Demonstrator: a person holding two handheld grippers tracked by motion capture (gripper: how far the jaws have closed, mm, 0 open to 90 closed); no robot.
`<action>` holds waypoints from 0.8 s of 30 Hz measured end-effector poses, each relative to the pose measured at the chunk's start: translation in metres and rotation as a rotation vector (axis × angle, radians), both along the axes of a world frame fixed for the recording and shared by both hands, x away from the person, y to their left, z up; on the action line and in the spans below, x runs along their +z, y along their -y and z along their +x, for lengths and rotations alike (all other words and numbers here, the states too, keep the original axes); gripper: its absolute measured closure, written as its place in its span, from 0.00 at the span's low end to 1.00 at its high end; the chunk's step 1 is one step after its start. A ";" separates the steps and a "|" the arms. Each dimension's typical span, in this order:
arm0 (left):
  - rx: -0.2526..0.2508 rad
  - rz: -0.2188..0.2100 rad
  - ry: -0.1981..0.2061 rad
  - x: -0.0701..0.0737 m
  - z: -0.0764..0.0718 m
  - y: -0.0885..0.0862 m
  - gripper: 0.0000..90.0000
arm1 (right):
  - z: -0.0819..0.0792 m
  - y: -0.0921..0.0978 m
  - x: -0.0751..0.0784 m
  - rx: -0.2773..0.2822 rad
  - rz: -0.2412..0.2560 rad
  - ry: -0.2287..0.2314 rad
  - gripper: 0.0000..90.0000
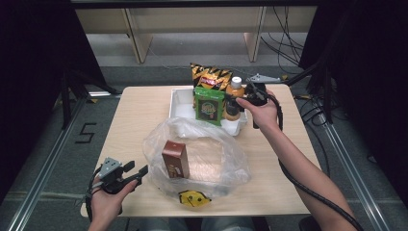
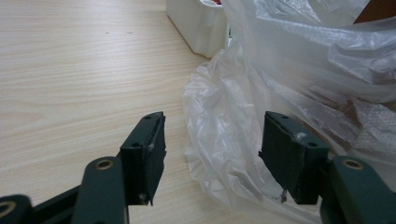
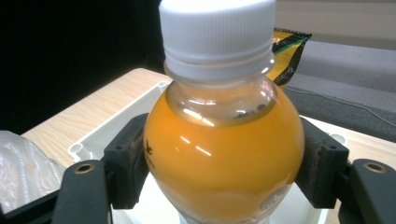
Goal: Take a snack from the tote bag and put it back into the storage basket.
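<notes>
High view first, from the left edge across: the left gripper (image 1: 137, 174) sits in the lower left of the frame, held in the person's left hand (image 1: 107, 202), its jaws spread and pointing toward the clear plastic bag (image 1: 202, 149) that lies crumpled at the centre of the wooden table (image 1: 139, 110). Inside the bag a brown carton (image 1: 175, 159) stands upright, and a small yellow packet (image 1: 194, 198) lies at the bag's lower edge. Above the bag, in the upper middle, a white tray (image 1: 180, 103) holds a green box (image 1: 209, 106) and a yellow and red snack bag (image 1: 209, 77) behind it. Just right of the green box stands the orange juice bottle (image 1: 234, 98), in the tray's right end, with the right gripper (image 1: 238, 100) closed around its body from the right. Left gripper view has the open jaws either side of the bag's rumpled rim, not touching it. Right gripper view shows both pads pressed against the bottle's round orange shoulder below its white cap (image 3: 217, 30).
</notes>
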State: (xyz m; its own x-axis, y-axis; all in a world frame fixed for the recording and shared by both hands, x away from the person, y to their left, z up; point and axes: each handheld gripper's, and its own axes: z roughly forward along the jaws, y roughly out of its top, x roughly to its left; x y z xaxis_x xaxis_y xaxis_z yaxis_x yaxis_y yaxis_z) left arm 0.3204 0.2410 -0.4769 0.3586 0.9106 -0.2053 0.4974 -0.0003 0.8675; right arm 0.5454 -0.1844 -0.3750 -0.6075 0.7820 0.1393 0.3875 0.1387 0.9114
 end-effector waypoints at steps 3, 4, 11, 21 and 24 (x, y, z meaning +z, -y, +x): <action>0.001 -0.001 0.002 0.000 0.000 0.000 0.44 | 0.002 -0.001 -0.001 -0.005 -0.005 -0.011 0.34; 0.002 0.000 0.001 0.000 0.000 0.000 0.44 | 0.004 0.000 -0.002 -0.002 -0.013 -0.002 0.34; -0.002 0.000 0.002 0.000 0.000 0.000 0.44 | 0.007 -0.001 -0.008 -0.013 -0.008 -0.019 0.34; -0.002 -0.002 0.004 0.000 0.000 -0.001 0.44 | 0.015 -0.002 -0.018 -0.024 -0.024 -0.044 0.34; -0.002 -0.001 0.003 0.000 0.000 -0.001 0.44 | 0.016 -0.001 -0.022 -0.022 -0.032 -0.049 0.34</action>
State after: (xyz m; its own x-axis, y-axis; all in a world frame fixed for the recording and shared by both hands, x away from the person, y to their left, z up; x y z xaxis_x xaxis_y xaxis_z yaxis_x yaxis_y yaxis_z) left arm 0.3206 0.2419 -0.4765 0.3607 0.9099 -0.2051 0.4948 -0.0003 0.8690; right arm 0.5618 -0.1838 -0.3971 -0.5832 0.7996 0.1430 0.4347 0.1586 0.8865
